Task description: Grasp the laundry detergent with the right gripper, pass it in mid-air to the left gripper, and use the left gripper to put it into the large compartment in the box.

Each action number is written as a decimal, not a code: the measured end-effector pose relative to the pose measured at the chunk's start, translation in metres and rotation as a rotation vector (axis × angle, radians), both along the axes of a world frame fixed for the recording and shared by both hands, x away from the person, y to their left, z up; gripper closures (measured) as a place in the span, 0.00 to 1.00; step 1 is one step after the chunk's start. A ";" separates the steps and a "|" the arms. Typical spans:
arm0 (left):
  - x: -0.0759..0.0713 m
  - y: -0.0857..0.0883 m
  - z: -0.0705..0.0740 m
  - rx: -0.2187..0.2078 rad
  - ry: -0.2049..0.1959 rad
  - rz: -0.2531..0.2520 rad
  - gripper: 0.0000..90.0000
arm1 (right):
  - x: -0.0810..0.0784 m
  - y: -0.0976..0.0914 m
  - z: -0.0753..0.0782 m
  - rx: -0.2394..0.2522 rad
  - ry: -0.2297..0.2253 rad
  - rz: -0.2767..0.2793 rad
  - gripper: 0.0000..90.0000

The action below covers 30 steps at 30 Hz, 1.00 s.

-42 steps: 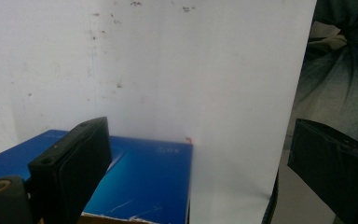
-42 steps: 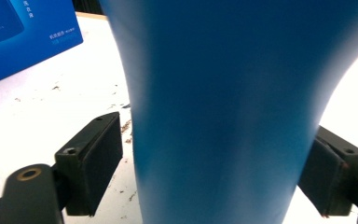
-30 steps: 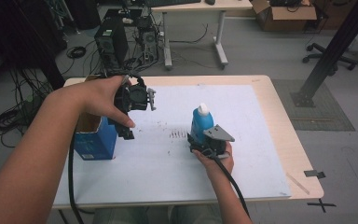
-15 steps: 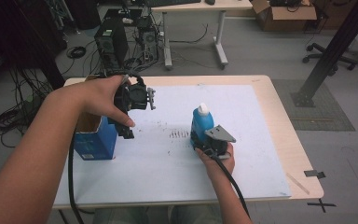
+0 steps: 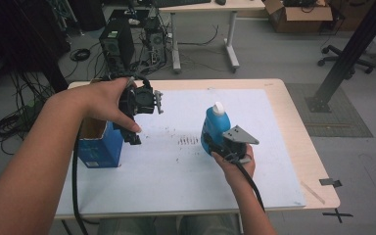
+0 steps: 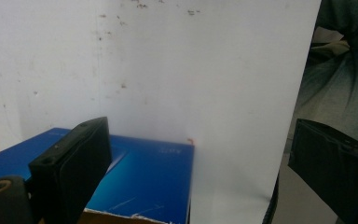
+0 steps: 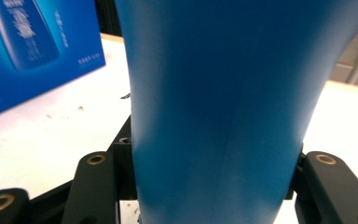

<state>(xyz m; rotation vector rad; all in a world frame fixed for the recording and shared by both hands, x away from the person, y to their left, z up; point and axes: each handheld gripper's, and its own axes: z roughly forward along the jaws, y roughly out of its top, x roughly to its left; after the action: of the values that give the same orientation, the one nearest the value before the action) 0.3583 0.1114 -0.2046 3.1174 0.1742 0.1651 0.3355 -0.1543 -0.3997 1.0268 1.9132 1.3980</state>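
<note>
Gripping the blue plastic bottle with the white cap [image 5: 215, 125], the right gripper [image 5: 214, 143] has its jaws clenched on the bottle's lower body; they have just been closing, with the bottle between them. Bottle stands upright, right of centre over the white sheet [image 5: 176, 166] on the light wooden tabletop [image 5: 293, 127]. The right gripper view shows the blue body [image 7: 223, 107] wedged between both black jaws. Right hand [image 5: 235, 164] sits behind the gripper, forearm coming in from the bottom edge, gripper aimed away from the person and roughly level.

Left hand [image 5: 105, 103] is raised above the open blue cardboard box [image 5: 98, 144] at the sheet's left edge, forearm running diagonally from bottom left. Left gripper [image 6: 196, 168] points down and back toward the person; jaws released, spread wide, nothing between them, box top and white sheet below.
</note>
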 end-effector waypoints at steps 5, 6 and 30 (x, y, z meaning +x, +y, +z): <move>-0.001 -0.002 0.002 -0.005 0.001 -0.005 0.06 | -0.001 -0.012 0.021 -0.001 -0.013 0.058 0.50; -0.001 -0.003 0.003 -0.004 0.002 -0.007 0.06 | -0.001 -0.015 0.023 0.010 -0.008 0.071 0.50; -0.002 -0.020 0.018 -0.028 0.029 -0.035 0.06 | -0.005 -0.038 0.067 -0.109 0.002 0.459 0.50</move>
<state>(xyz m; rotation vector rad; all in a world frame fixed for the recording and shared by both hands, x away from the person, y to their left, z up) 0.3564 0.0913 -0.1871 3.0936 0.1218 0.1166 0.3308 -0.1919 -0.3328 0.5556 2.2948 1.5056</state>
